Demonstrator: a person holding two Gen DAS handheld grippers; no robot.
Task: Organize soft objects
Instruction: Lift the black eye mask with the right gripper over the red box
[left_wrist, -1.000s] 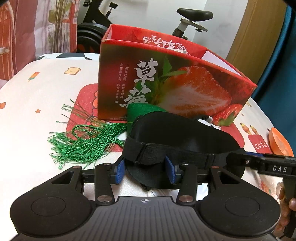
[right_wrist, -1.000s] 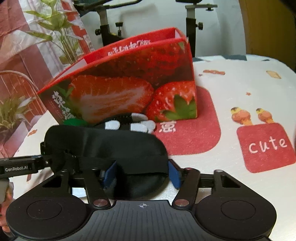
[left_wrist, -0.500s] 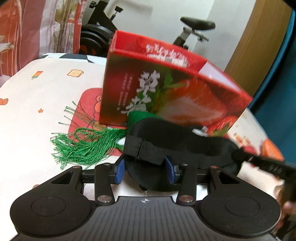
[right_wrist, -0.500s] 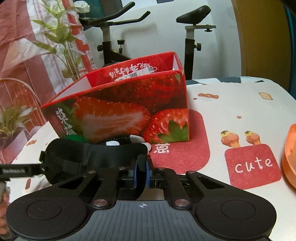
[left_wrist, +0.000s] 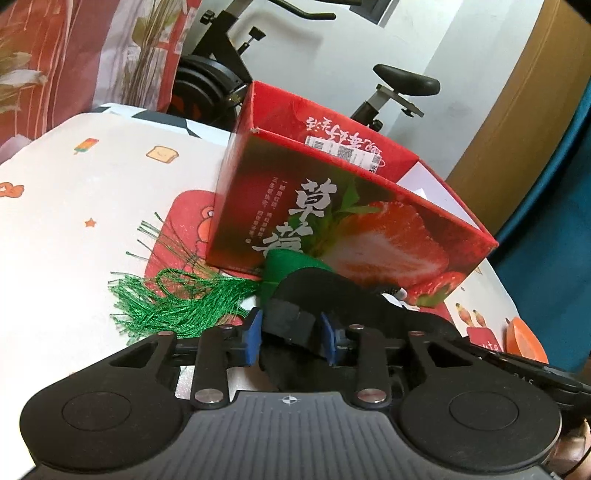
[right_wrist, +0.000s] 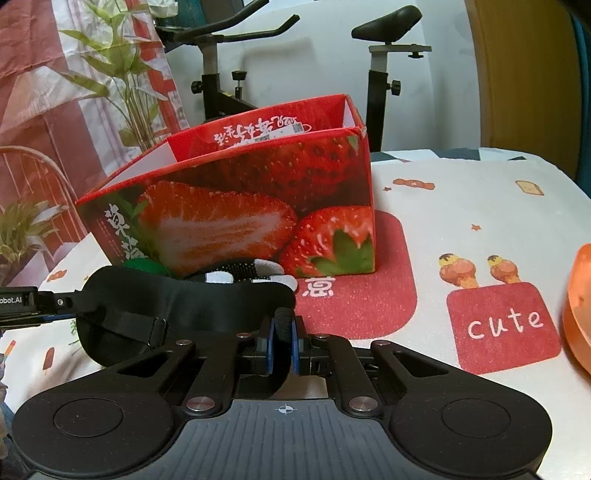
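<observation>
A black eye mask (left_wrist: 332, 291) with an elastic strap hangs stretched between my two grippers, in front of the red strawberry box (left_wrist: 369, 236). The jaws of my left gripper (left_wrist: 291, 339) are closing, and their blue pads press on the mask's bunched left end. In the right wrist view the mask (right_wrist: 184, 299) runs off to the left, and my right gripper (right_wrist: 283, 347) is shut on its folded right end. The box (right_wrist: 240, 206) stands open-topped just behind.
A green tassel (left_wrist: 184, 302) and a green cloth (left_wrist: 291, 262) lie against the box's front left. A black-and-white fabric piece (right_wrist: 243, 275) lies at the box's base. An orange object (right_wrist: 580, 306) sits at the far right. An exercise bike (right_wrist: 221, 66) stands beyond the patterned tablecloth (right_wrist: 461, 206).
The right gripper's jaws went from wide around the mask to shut on its end. The left jaws narrowed onto the strap end. The left view tilted and rose slightly.
</observation>
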